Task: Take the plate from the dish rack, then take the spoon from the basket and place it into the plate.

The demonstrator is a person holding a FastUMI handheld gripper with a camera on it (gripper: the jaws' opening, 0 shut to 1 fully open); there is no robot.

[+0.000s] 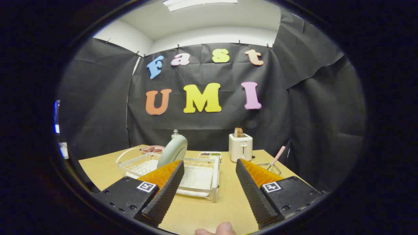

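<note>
Our gripper (209, 163) hangs wide open over the bench's (225, 202) near edge; the plate (172, 150) stands upright in the dish rack (199, 178) ahead.

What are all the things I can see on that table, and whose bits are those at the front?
Table: one, light wood, under everything.
Dish rack: one, white wire, just ahead of the fingers, toward the left one.
Plate: one, pale green, standing on edge in the rack.
Pink dish: one, beyond the rack, holding something dark.
Bottle: one, top showing behind the plate.
Small tray: one, white, two compartments, left of the toaster.
Toaster: one, white, toast sticking up, beyond the fingers.
Basket: one, clear, right of the toaster.
Spoon: one, pink checked handle, leaning in the basket.
Fingertip: one, person's, nearest the camera.
Gripper: one, fingers open, holding nothing.
</note>
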